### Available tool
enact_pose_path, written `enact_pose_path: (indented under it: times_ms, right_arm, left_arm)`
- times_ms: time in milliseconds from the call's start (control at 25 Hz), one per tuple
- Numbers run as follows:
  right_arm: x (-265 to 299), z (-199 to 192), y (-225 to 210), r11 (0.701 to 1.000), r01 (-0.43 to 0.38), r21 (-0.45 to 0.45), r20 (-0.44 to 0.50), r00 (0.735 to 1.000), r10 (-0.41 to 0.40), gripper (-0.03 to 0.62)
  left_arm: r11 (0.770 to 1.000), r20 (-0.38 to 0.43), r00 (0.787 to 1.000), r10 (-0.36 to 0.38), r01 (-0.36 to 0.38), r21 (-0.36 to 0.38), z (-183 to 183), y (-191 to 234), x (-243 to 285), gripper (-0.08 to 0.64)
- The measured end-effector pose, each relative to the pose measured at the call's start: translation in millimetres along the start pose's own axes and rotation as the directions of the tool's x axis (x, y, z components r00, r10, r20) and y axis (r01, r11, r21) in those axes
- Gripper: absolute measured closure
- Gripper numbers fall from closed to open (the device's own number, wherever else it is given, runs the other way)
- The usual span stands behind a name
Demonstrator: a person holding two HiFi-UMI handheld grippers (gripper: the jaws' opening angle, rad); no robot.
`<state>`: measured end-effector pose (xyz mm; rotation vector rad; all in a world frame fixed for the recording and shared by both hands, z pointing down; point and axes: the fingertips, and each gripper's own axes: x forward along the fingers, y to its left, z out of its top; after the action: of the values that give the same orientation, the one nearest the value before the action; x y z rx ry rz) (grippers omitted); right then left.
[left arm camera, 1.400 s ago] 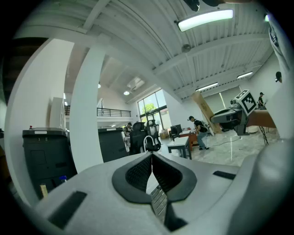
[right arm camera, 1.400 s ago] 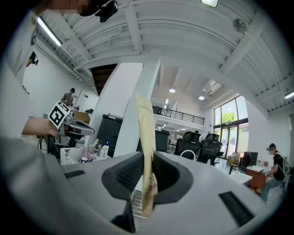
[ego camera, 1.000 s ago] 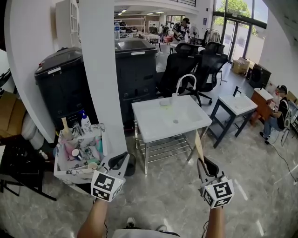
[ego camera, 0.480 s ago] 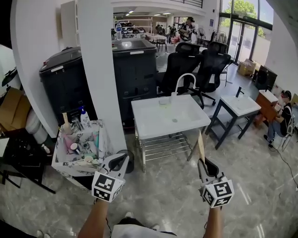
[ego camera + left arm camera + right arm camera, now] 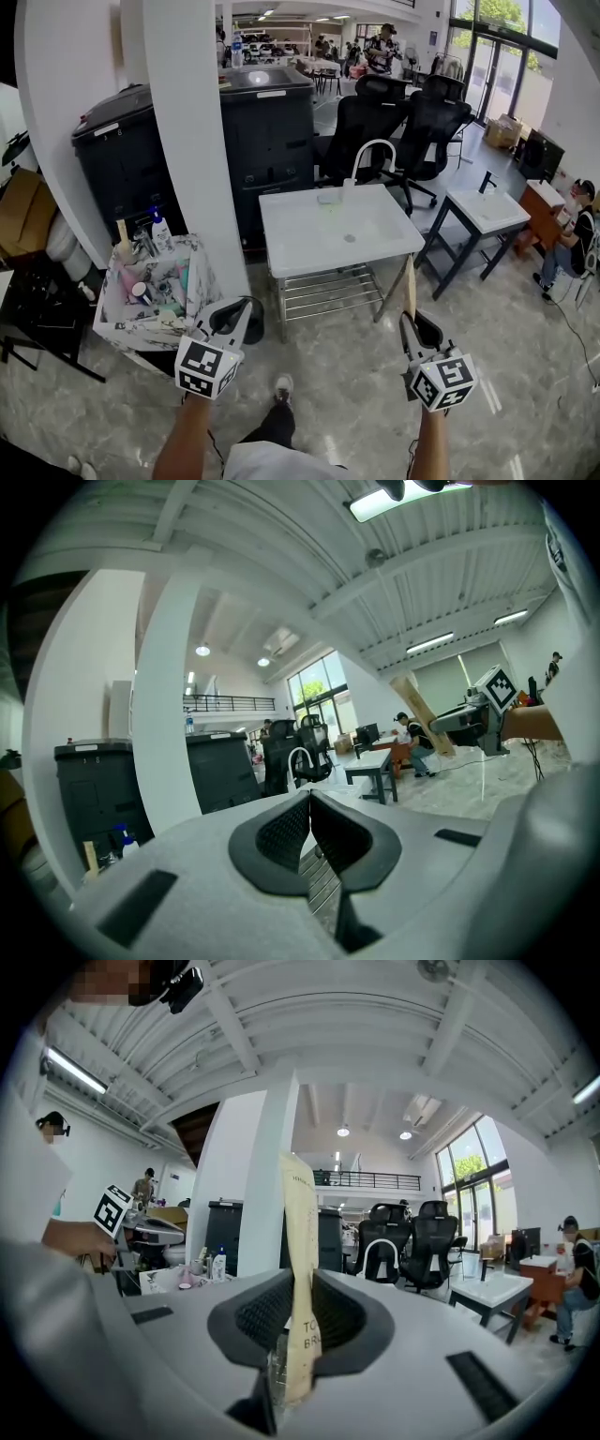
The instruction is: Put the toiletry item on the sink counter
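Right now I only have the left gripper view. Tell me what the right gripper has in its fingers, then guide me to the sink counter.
Observer: The right gripper is shut on a flat tan packet, which stands upright between the fingers.
Operator: Give me the counter's position.
Observer: In the head view the white sink counter lies ahead and a little left of that gripper. The packet's tip comes close to its near right corner.
Operator: Report what's on it.
Observer: The top looks bare except for a small pale thing beside the faucet at the far edge. I can't tell what it is.
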<state>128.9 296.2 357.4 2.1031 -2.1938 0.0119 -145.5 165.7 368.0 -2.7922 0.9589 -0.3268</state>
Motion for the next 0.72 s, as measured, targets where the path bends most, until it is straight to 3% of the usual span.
enact_pose_path:
  times_ms: [200,720]
  right_arm:
    - [52,-6,-18,0.999,-0.038,-0.030,-0.028,0.999,0.037,0.538]
    - [255,-1,-81,0.993,-0.085,-0.078,-0.091,0.993,0.078,0.540]
  left_arm:
    - [0.999,-0.009,1.000,0.028,-0.028,-0.027,-13,29,46,0.549]
    - [0.997,-0.025,0.998,0.064,-0.065,-0.047,-26,154,210,0.549]
